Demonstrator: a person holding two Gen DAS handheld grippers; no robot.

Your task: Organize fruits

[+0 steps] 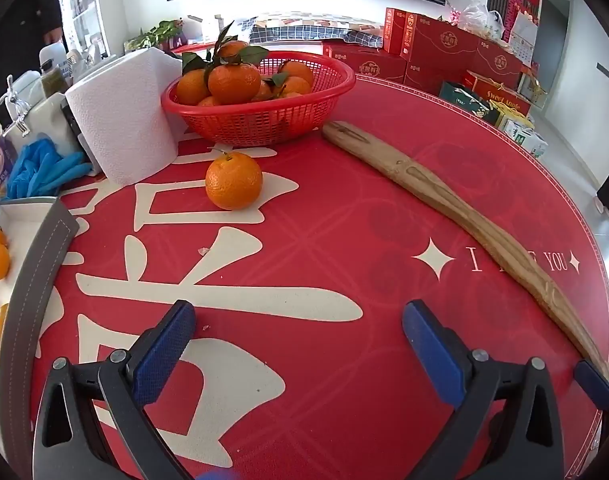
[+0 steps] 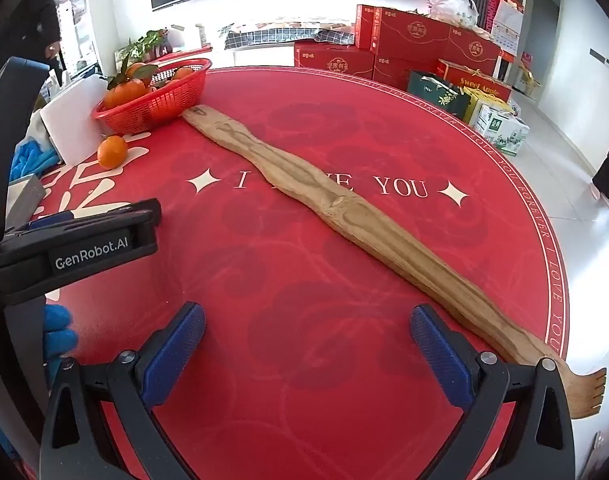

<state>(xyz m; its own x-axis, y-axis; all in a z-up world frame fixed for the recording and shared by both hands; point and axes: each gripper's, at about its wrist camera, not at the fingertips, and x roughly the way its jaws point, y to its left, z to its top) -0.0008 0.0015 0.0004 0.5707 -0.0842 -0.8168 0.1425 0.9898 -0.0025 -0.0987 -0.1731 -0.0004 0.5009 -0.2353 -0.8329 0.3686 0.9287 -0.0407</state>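
- While both hands hung over the red tablecloth (image 1: 344,220), neither tool had anything in it.
- Left gripper (image 1: 298,344): blue-padded jaws spread wide, nothing between them, tilted down over the big cream character printed on the cloth.
- Right gripper (image 2: 307,350): jaws likewise spread wide and empty, tilted down over plain red cloth; its right finger stood just beside the comb-like end of the wooden back scratcher (image 2: 304,184).
- The left tool's black body showed at the left edge of the right wrist view, a blue-gloved hand (image 2: 58,334) below it.
- Loose orange (image 1: 233,181): sat alone on the cloth, on the cream lettering, just in front of the red basket (image 1: 264,120) and well ahead of the left gripper.
- The basket held a heap of oranges, some with green leaves on, and stood at the far side of the table.
- Paper towel roll (image 1: 124,120): upright, just left of the basket.
- Back scratcher lay flat, running diagonally from the basket's foot to the near right edge of the table.
- White tray (image 1: 24,216) at the far left held a few small oranges; blue gloves (image 1: 44,168) lay behind it.
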